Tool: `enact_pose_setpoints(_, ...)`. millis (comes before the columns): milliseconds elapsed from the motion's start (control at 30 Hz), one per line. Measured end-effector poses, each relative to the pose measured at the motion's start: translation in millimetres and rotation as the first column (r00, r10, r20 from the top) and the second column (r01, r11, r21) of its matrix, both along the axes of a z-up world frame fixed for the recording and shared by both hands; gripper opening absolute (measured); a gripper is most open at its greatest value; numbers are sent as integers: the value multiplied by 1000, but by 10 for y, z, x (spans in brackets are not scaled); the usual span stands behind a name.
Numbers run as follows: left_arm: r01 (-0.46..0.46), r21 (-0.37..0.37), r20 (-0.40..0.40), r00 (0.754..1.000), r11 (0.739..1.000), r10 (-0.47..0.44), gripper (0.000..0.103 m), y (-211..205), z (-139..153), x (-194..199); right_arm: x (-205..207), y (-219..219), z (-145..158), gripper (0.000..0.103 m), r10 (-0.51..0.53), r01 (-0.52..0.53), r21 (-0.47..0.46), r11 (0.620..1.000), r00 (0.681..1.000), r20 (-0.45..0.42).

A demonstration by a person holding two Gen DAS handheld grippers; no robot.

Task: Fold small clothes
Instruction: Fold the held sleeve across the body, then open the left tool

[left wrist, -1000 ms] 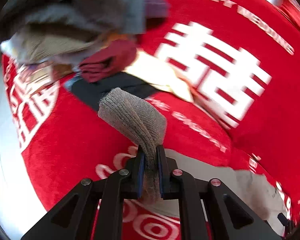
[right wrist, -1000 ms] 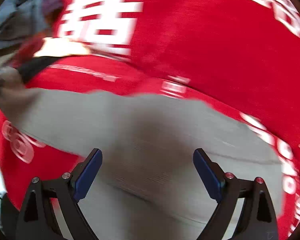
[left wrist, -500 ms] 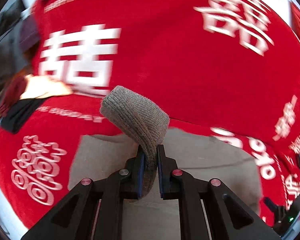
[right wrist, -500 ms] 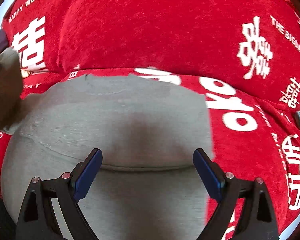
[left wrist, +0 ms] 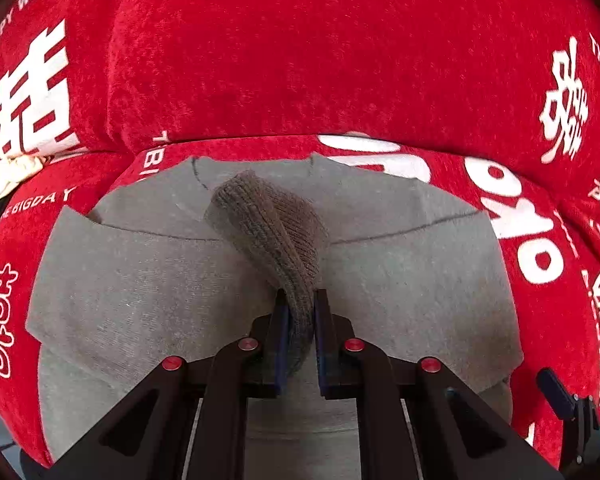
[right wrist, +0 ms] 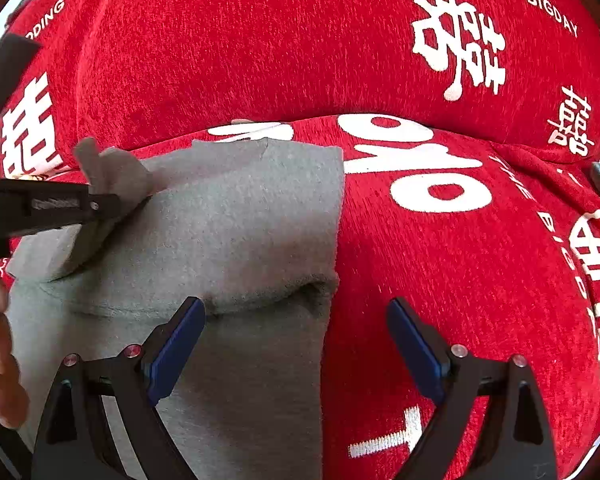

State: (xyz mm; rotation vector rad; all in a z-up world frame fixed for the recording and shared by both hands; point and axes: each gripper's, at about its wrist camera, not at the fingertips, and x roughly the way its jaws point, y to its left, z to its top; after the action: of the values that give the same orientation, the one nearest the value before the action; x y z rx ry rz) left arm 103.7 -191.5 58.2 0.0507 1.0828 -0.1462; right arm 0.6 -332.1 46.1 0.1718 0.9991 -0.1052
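- The left claw [left wrist: 298, 334] pinches a ribbed grey-brown knit cuff [left wrist: 272, 228], which arches up over the rest of the garment.
- The grey sweater [right wrist: 236, 216] (soft, partly folded) lies flat on the red sofa cover [right wrist: 440, 264].
- The right claw [right wrist: 296, 344] is spread wide above its right edge.

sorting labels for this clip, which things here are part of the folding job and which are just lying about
Part of the job:
- grey garment, spread flat
- ribbed cuff, pinched by the left gripper
- right gripper, open over the garment's right edge

Just lying about:
- red cover with white lettering
- white cloth at far left
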Motion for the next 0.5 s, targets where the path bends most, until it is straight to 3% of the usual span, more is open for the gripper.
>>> enact_pose_setpoints(200, 61, -14, 73, 996, 998, -60, 12, -268, 256, -115, -38, -135, -76, 94, -34, 33, 49, 998, 999, 1)
enact_pose_setpoints(300, 66, -3, 30, 997, 998, -65, 12, -366, 138, -31, -49, -156, -110, 94, -34, 34, 48, 998, 999, -5)
enact_pose_setpoints(433, 71, -41, -52, 996, 997, -73, 13, -399, -96, 14, -69, -164, -68, 94, -28, 28, 59, 998, 1000, 1)
enact_pose_setpoints(467, 86, -56, -67, 994, 995, -89, 14, -419, -139, 6, -73, -174, -62, 94, -31, 31, 63, 998, 1000, 0)
enact_pose_setpoints(500, 99, -57, -75, 992, 993, -103, 30, -437, -154, -4, -77, -188, -54, 94, -37, 37, 66, 997, 999, -1)
